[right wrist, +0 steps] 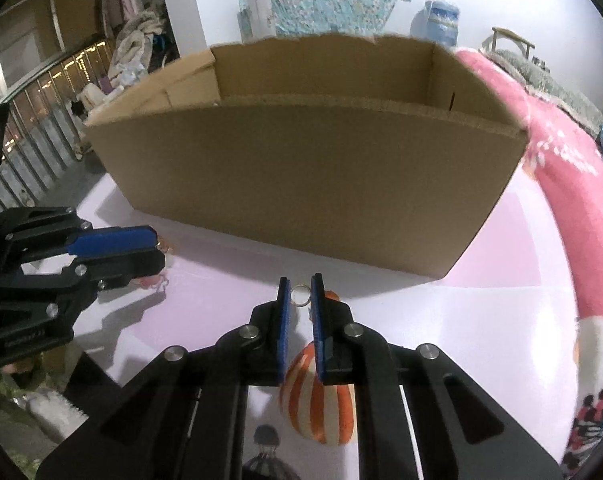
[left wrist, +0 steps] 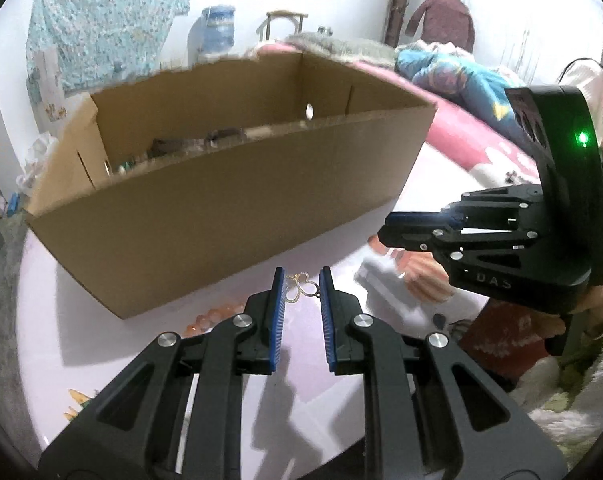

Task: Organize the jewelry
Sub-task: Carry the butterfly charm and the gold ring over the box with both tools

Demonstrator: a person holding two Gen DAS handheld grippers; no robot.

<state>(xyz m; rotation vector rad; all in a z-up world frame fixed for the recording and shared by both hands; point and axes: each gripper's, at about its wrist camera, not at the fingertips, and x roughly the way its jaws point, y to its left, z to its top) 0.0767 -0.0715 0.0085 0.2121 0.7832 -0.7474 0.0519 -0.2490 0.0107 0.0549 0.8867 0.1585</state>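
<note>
My left gripper [left wrist: 302,280] is shut on a small gold butterfly-shaped jewel [left wrist: 301,287], which spans the gap between its blue pads just above the pale pink table [left wrist: 121,344]. My right gripper [right wrist: 300,285] holds a small silver ring [right wrist: 300,295] pinched between its pads. Each gripper shows in the other's view: the right gripper [left wrist: 385,230] at the right, the left gripper [right wrist: 155,246] at the left with a gold glint at its tips. An open cardboard box [left wrist: 229,184] [right wrist: 309,176] stands just beyond both grippers, with dark items inside.
An orange-and-white striped shape [right wrist: 319,400] lies on the table [right wrist: 501,280] under the right gripper. A pink blanket [right wrist: 573,184] borders the table on the right. A person [left wrist: 445,16] stands by the far doorway and another person [left wrist: 597,96] sits at the right edge.
</note>
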